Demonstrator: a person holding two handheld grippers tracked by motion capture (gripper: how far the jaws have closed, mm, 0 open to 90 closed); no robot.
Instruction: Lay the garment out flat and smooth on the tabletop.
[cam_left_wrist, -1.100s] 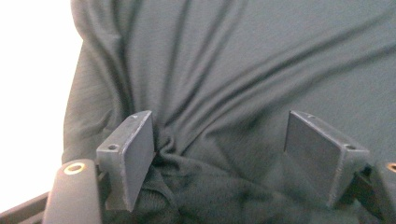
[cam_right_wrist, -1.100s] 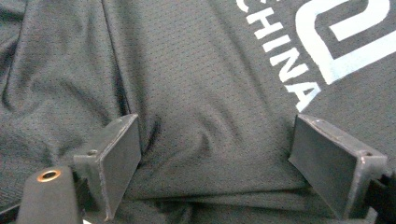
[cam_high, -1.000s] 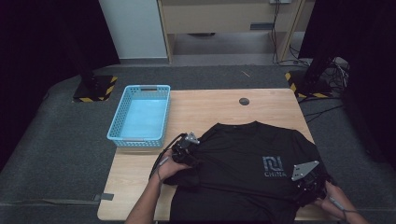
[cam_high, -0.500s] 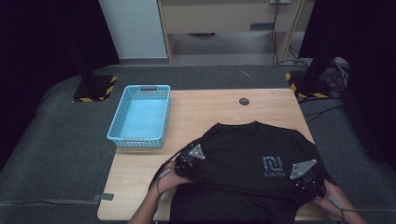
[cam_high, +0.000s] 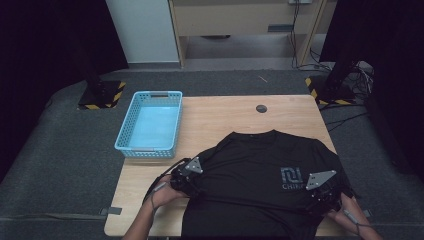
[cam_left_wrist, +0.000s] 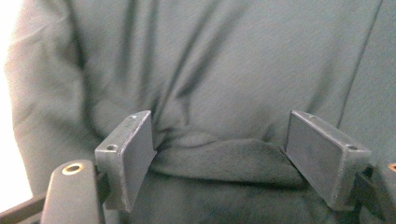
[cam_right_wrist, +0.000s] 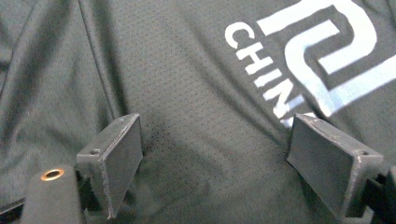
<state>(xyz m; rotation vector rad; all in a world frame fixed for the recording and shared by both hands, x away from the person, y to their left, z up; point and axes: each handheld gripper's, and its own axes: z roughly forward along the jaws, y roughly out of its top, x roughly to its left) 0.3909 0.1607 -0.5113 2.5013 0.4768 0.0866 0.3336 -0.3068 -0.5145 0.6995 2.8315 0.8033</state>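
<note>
Since the earlier frame, our left gripper (cam_high: 186, 176) had slid back along the black T-shirt (cam_high: 260, 185) spread on the desk (cam_high: 220, 120). Both grippers' jaws stood open, the left around a bunched fold, the right gripper (cam_high: 322, 192) beside the logo. We judged the shirt light, limp and best pinched at a gathered fold.

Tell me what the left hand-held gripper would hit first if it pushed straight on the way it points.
Most likely the black T-shirt: a bunched fold of it already lies between the open jaws of the left hand-held gripper. Depth beyond the fold is unclear.
</note>
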